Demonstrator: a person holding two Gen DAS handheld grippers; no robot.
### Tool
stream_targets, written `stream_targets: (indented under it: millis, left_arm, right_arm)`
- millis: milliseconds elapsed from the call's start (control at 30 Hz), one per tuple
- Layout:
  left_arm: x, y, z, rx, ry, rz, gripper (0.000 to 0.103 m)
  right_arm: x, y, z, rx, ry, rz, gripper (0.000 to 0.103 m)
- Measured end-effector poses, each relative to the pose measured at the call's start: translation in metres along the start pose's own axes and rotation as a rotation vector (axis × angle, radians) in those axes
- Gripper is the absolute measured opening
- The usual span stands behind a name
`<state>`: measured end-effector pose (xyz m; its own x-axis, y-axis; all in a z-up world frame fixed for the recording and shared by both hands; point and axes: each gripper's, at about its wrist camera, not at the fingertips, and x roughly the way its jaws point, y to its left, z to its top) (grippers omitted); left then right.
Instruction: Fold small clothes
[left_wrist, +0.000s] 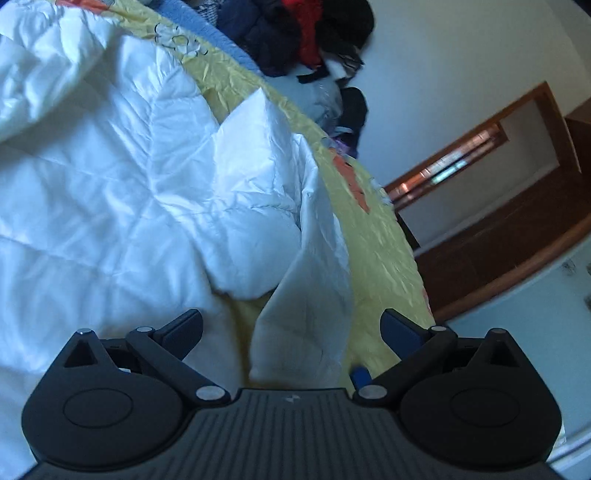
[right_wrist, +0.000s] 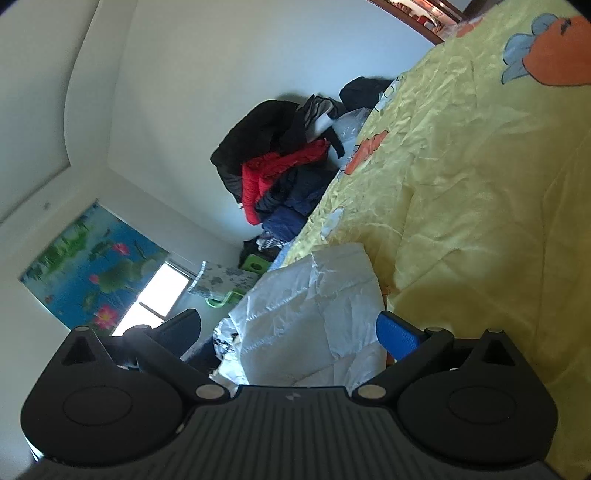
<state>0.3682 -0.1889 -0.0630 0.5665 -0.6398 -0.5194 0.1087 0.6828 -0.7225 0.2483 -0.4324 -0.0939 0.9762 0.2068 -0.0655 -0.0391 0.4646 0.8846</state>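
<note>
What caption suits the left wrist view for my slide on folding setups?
Open left gripper poised over a white quilted garment on a yellow bedsheet.

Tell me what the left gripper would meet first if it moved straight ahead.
Probably the white quilted padded garment: a fold of it lies right between the open fingers of the left gripper, over the yellow printed bedsheet. Depth is unclear.

Spread tongs (right_wrist: 290, 330) around white quilted garment (right_wrist: 314, 314) on yellow bedspread (right_wrist: 480, 184).
</note>
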Motion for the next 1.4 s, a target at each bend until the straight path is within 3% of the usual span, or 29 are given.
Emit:
stream_targets:
  millis: [67, 167, 233, 267, 367, 467, 600, 800, 967, 1167, 1300, 1400]
  left_arm:
    - [0.011, 0.001, -0.002, -0.046, 0.031, -0.02, 0.099]
    - [0.02, -0.001, -0.01, -0.052, 0.092, -0.036, 0.069]
    - [0.025, -0.002, -0.014, -0.057, 0.109, -0.022, 0.067]
    - [0.025, -0.002, -0.016, -0.052, 0.105, -0.008, 0.06]
    - [0.034, -0.003, -0.014, -0.046, 0.154, 0.044, 0.013]
    - [0.032, -0.014, -0.007, 0.021, 0.149, 0.081, 0.01]
    - [-0.007, -0.036, 0.017, 0.144, 0.075, 0.092, 0.01]
    - [-0.083, -0.042, 0.064, 0.235, -0.066, 0.113, 0.01]
    - [-0.122, -0.019, 0.096, 0.193, -0.115, 0.122, 0.01]
    - [-0.176, 0.025, 0.117, 0.21, -0.118, 0.113, 0.01]
    - [-0.212, 0.064, 0.129, 0.239, -0.12, 0.153, 0.011]
    - [-0.232, 0.093, 0.138, 0.242, -0.149, 0.212, 0.011]
  right_arm:
    - [0.0, -0.002, 0.0, 0.014, -0.013, 0.012, 0.103]
    - [-0.003, -0.006, 0.002, 0.048, -0.026, 0.029, 0.103]
    - [-0.007, -0.013, 0.004, 0.111, -0.052, 0.062, 0.103]
    - [-0.009, -0.018, 0.006, 0.149, -0.066, 0.08, 0.103]
    - [-0.014, -0.031, 0.009, 0.249, -0.095, 0.135, 0.103]
    - [-0.013, -0.031, 0.009, 0.249, -0.091, 0.133, 0.103]
    - [-0.009, -0.019, 0.009, 0.187, -0.033, 0.088, 0.103]
    - [-0.004, 0.034, -0.008, -0.185, 0.009, 0.0, 0.103]
    - [0.004, 0.083, -0.038, -0.527, 0.06, -0.021, 0.103]
    - [0.024, 0.125, -0.062, -0.673, 0.206, 0.012, 0.103]
    - [0.032, 0.15, -0.086, -0.838, 0.282, -0.004, 0.103]
    - [0.034, 0.162, -0.098, -0.887, 0.324, 0.011, 0.103]
